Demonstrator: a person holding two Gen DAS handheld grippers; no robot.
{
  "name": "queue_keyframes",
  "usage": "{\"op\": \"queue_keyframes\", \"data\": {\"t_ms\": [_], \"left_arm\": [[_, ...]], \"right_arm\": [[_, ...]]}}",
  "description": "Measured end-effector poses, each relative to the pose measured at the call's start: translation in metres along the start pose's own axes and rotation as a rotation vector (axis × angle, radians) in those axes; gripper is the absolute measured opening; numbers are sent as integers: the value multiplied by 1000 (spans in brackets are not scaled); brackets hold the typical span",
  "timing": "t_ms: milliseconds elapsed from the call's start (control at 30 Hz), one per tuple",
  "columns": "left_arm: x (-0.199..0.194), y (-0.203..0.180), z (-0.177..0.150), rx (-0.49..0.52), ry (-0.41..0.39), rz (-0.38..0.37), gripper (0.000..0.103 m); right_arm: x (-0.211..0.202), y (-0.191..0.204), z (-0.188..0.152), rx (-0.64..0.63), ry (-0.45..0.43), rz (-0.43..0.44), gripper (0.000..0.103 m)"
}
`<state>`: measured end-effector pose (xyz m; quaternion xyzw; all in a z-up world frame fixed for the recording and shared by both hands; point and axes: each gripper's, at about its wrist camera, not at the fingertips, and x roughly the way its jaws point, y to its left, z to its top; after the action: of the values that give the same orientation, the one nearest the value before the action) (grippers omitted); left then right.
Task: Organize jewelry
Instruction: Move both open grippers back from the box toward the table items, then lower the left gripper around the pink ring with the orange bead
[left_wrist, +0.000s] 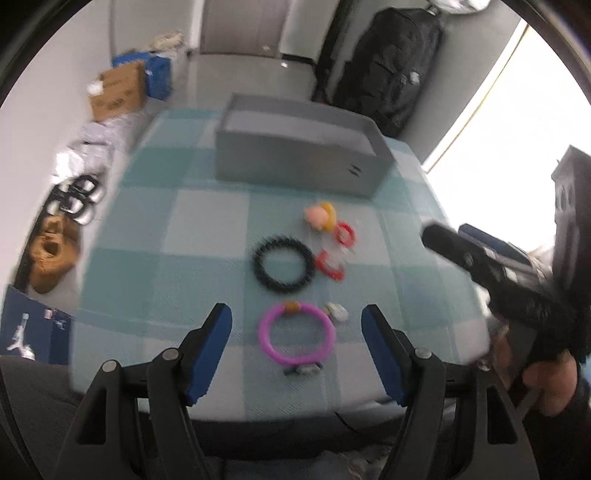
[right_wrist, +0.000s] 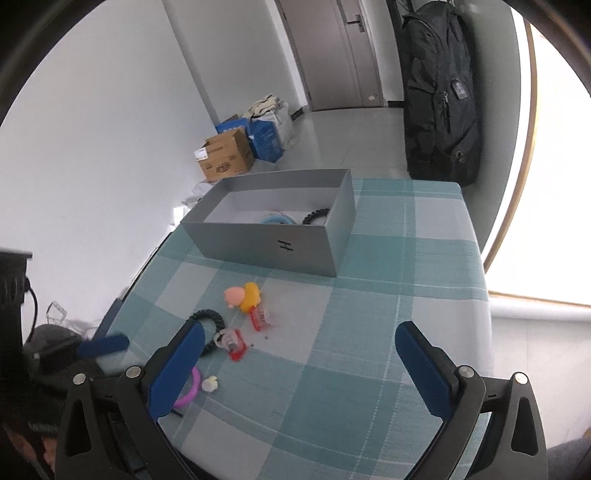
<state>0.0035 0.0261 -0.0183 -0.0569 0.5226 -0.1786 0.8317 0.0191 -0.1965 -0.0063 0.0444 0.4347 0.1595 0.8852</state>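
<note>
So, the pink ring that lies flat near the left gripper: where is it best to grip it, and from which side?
Probably from above, across the plain band of the pink ring at its left or right arc. It lies flat on the checked cloth, so only the thin band offers a hold. Avoid the orange bead at the far edge. The open left gripper already straddles it.

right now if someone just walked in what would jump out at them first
Probably the bright jewelry scattered on the checked teal cloth: a pink ring lying between the open fingers of the left gripper, and a black beaded bracelet beyond it beside red pieces. Behind them stands the open grey box with some pieces already inside.
</note>
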Motion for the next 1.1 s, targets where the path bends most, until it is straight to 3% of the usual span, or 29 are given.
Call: {"op": "queue_keyframes", "data": {"t_ms": [167, 500, 867, 933, 1033, 1100], "left_arm": [[10, -3, -8, 7, 51, -20, 69], [33, -7, -13, 42, 116, 59, 69], [42, -17, -13, 117, 89, 120, 68], [42, -18, -12, 127, 84, 126, 65], [42, -19, -13, 153, 75, 156, 50], [39, -16, -15, 152, 71, 155, 49]], "right_arm": [[-1, -5, -1, 19, 0, -10, 103], [3, -5, -3, 9, 15, -40, 103], [11, -8, -4, 18, 39, -51, 103], [11, -9, -4, 22, 41, -50, 103], [10, -10, -3, 25, 40, -52, 103], [10, -11, -4, 28, 42, -53, 103]]}}
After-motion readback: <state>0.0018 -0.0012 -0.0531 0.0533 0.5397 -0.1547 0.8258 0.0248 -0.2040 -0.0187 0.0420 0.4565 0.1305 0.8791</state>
